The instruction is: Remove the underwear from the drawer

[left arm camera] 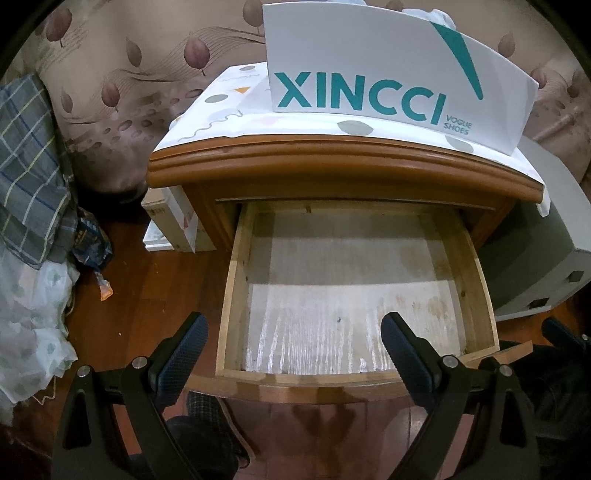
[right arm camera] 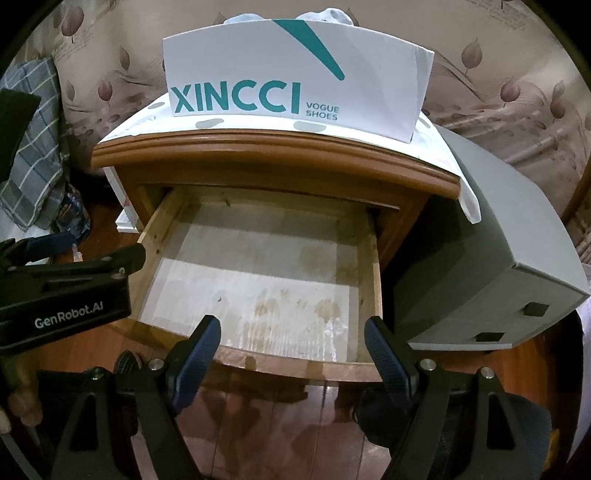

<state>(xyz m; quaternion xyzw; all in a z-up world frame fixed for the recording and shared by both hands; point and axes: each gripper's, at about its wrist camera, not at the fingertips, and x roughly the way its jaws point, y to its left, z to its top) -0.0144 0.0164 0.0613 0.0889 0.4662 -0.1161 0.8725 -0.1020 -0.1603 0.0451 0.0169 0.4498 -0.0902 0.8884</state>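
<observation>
The wooden nightstand's drawer [left arm camera: 231, 295] is pulled out, and it also shows in the right wrist view [right arm camera: 373, 266]. Its pale, stained bottom is bare; I see no underwear in it. My left gripper [left arm camera: 293, 332] is open and empty, hovering above the drawer's front edge. My right gripper [right arm camera: 291, 336] is open and empty, also just above the drawer front. The left gripper's body [right arm camera: 62, 295] shows at the left of the right wrist view. White cloth [right arm camera: 325, 13] peeks out of the shoe box on top.
A white XINCCI shoe box [left arm camera: 388, 62] stands on the nightstand's patterned cloth [left arm camera: 221, 107]. A grey box [right arm camera: 498, 258] sits to the right. A plaid cloth [left arm camera: 29, 166], pale fabric and a cardboard box [left arm camera: 173, 225] lie left on the wooden floor.
</observation>
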